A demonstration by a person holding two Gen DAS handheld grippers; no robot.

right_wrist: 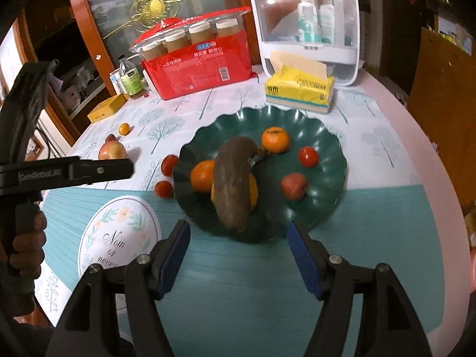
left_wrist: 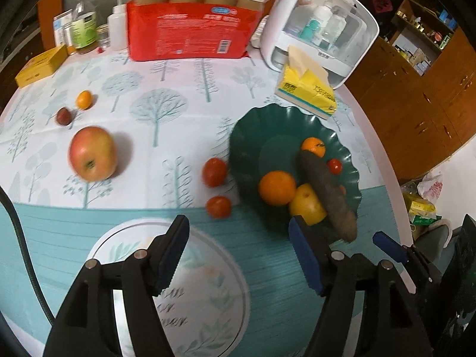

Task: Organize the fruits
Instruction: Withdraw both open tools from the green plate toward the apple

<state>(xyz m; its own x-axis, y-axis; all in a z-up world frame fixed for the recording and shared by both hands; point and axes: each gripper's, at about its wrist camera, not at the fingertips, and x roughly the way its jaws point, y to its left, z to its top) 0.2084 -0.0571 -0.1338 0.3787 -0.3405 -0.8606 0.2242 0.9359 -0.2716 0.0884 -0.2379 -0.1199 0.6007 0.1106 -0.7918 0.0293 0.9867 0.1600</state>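
Tongs: left (left_wrist: 239, 254), right (right_wrist: 238, 255) both agape, empty | banana (right_wrist: 235, 183) hides yellow fruit (right_wrist: 253, 190)

Warm indoor light, soft shadows, slight motion blur, fisheye edges dark

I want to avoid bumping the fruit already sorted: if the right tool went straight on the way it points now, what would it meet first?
Probably the near rim of the green plate, then the dark brown banana lying over the yellow fruit. The right tool is open and empty, with only bare tablecloth between its fingers. Depth is unclear in this view.
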